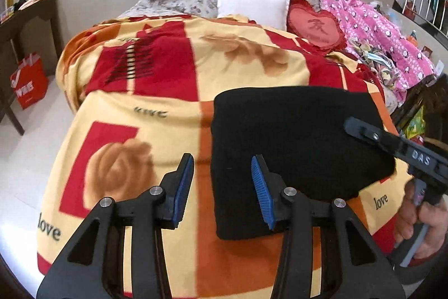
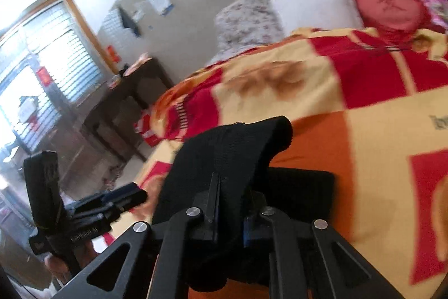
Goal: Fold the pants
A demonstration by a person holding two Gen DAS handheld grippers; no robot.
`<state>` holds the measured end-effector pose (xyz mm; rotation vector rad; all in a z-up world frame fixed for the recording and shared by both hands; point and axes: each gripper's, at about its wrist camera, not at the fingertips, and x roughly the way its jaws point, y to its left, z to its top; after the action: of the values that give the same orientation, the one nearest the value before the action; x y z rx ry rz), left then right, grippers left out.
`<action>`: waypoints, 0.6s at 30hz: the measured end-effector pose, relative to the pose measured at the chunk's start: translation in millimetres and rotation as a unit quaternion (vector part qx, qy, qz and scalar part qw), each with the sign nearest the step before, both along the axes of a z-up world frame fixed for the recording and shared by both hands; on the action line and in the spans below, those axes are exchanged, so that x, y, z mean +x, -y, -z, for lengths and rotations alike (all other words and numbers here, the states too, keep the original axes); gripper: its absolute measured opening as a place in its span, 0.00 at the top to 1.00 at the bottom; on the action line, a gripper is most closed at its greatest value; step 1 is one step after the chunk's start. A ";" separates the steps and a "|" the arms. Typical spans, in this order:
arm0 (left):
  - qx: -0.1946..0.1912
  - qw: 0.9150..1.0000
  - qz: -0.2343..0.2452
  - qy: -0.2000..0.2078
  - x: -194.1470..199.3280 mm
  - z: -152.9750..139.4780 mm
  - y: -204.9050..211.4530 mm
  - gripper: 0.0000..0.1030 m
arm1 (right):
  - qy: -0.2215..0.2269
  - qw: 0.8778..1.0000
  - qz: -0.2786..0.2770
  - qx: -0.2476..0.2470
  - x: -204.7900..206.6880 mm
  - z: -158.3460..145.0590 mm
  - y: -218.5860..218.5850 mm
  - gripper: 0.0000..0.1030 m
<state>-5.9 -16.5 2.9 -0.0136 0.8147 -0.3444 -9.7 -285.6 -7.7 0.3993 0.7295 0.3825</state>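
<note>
Revealing right claw [image 2: 224, 195] pinching pants [image 2: 224, 147]

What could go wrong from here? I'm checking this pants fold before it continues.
1. The right hand-held gripper pinches only a small strip of the black pants, so the fabric may slip out.
2. The left hand-held gripper is open and holds nothing, so pulling could drag the folded stack across the blanket.

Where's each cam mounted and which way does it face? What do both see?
Left wrist: on the left gripper, looking down along its open fingers at the folded black pants on the blanket; right gripper and a hand show at right.
Right wrist: on the right gripper, shut on the pants, facing the window; left gripper shows at left.
Shared: pants, blanket, white pillow, heart cushion.
</note>
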 end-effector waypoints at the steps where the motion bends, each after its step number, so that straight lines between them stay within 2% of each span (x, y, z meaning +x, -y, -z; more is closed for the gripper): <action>1: 0.005 1.000 0.000 -0.005 4.2 3.2 8.4 0.59 | -0.009 1.000 0.009 -0.008 -2.2 3.8 9.5 0.90; 4: 0.014 0.999 0.007 -0.030 18.7 19.2 27.6 0.59 | -0.050 0.999 0.011 -0.010 13.0 29.4 20.6 0.88; 6: 0.026 0.999 0.003 -0.042 25.6 27.2 36.1 0.59 | -0.084 0.996 0.008 -0.034 26.4 44.2 18.6 0.82; 8: 0.030 0.999 0.001 -0.043 28.0 26.2 38.8 0.59 | -0.075 0.997 0.012 -0.032 23.9 33.7 24.7 0.76; 12: 0.049 0.998 -0.009 -0.029 35.1 18.4 43.8 0.57 | -0.016 0.995 0.062 -0.075 6.9 -1.2 36.2 0.75; 15: 0.061 0.997 -0.014 -0.034 49.5 23.0 51.7 0.56 | 0.008 0.998 0.023 -0.065 4.1 -10.0 22.1 0.75; 17: 0.064 0.997 -0.021 -0.041 57.9 28.0 54.2 0.51 | -0.009 0.996 -0.010 -0.087 15.6 3.0 0.8 0.75; 18: 0.066 0.997 -0.023 -0.043 61.2 30.2 55.2 0.49 | -0.021 0.994 -0.008 -0.106 21.9 11.0 -5.9 0.75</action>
<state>55.2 -71.7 -27.2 0.0771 0.9202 -0.2464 12.2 -279.7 -18.7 0.2013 0.8054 0.3093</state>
